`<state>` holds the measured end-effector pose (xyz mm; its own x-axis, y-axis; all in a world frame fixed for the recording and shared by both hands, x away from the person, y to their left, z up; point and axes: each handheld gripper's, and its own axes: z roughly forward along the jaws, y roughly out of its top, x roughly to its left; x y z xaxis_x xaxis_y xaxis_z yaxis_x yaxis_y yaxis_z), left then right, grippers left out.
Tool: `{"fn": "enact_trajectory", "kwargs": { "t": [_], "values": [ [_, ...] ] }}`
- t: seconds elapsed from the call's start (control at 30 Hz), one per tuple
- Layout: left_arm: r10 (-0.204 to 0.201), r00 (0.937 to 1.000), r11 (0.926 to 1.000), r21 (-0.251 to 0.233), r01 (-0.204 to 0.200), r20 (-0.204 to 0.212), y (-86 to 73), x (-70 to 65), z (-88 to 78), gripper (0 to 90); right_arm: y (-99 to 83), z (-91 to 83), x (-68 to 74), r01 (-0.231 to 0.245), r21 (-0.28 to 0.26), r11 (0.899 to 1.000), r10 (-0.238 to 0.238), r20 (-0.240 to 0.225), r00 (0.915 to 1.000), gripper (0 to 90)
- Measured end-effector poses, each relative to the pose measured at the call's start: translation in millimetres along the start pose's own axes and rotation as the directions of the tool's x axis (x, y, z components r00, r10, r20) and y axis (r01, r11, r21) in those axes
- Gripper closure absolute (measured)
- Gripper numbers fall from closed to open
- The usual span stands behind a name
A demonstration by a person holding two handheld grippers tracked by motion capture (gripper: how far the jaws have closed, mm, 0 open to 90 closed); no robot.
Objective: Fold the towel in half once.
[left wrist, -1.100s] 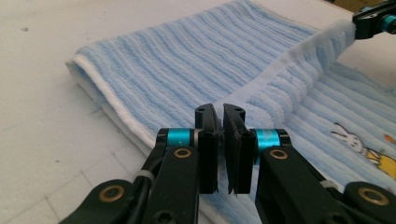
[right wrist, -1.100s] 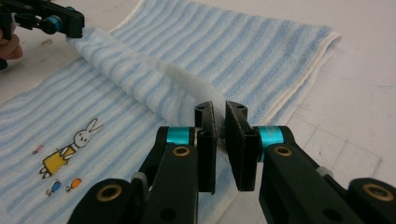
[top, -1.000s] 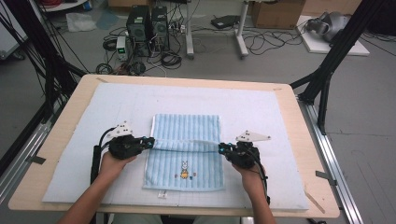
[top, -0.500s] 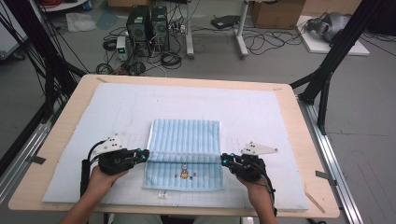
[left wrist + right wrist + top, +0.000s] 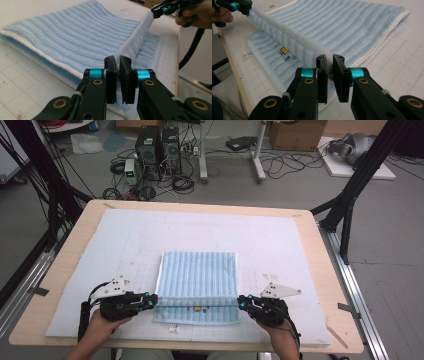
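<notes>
Light-blue striped terry towel, soft, limp and light by its sag, lies mid-tabletop toward the near edge — left tool and right tool each clamped on an end of its raised fold, sensible holds.

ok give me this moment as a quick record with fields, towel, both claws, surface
towel: light blue striped towel lying on the mat, its folded-over edge lifted and pulled toward the person
towel detail: small coloured print on the lower layer, partly covered by the lifted edge
left claw: shut on the towel's left corner
right claw: shut on the towel's right corner
lifted edge: stretched between both claws, raised off the lower layer
surface: white gridded mat on a wooden table
hands: one behind each claw, at the near edge
</notes>
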<state>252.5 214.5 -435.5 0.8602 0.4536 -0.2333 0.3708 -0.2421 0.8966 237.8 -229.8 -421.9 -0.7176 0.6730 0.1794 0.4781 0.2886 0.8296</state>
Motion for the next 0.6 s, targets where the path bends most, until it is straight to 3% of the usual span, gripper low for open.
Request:
{"fn": "enact_trajectory", "kwargs": {
  "t": [0.07,0.17,0.2,0.33,0.5,0.6],
  "values": [
    [0.0,1.0,1.0,-0.002,0.0,0.001,-2.1,-1.7,-2.5,81.0,-2.4,-1.7,1.9,0.008,0.011,1.0,-0.008,-0.003,1.0,78.1],
    [-0.031,0.9987,0.9984,-0.049,0.029,-0.04,-1.7,-0.5,-7.2,60.5,-5.0,-5.3,1.4,-0.025,0.005,1.0,0.025,-0.002,0.9997,62.2],
    [-0.037,0.9975,0.9975,-0.062,0.033,-0.06,-0.7,0.8,-8.8,60.7,-4.6,-7.3,0.0,-0.058,-0.006,0.998,0.058,-0.004,0.9983,62.4],
    [-0.077,0.9902,0.9933,-0.095,0.066,-0.116,3.3,7.6,-8.4,58.8,-1.1,-9.1,-4.5,-0.079,-0.05,0.996,0.08,0.033,0.9962,60.8],
    [-0.1,0.9803,0.992,-0.094,0.085,-0.171,9.1,15.1,-1.0,57.2,3.9,9.1,-3.4,-0.051,0.003,0.999,0.05,0.076,0.9958,59.6],
    [-0.093,0.9791,0.9938,-0.077,0.08,-0.181,10.6,19.3,5.0,57.9,8.0,22.3,-2.3,-0.029,0.035,0.999,0.027,0.072,0.997,60.4]
  ]
}}
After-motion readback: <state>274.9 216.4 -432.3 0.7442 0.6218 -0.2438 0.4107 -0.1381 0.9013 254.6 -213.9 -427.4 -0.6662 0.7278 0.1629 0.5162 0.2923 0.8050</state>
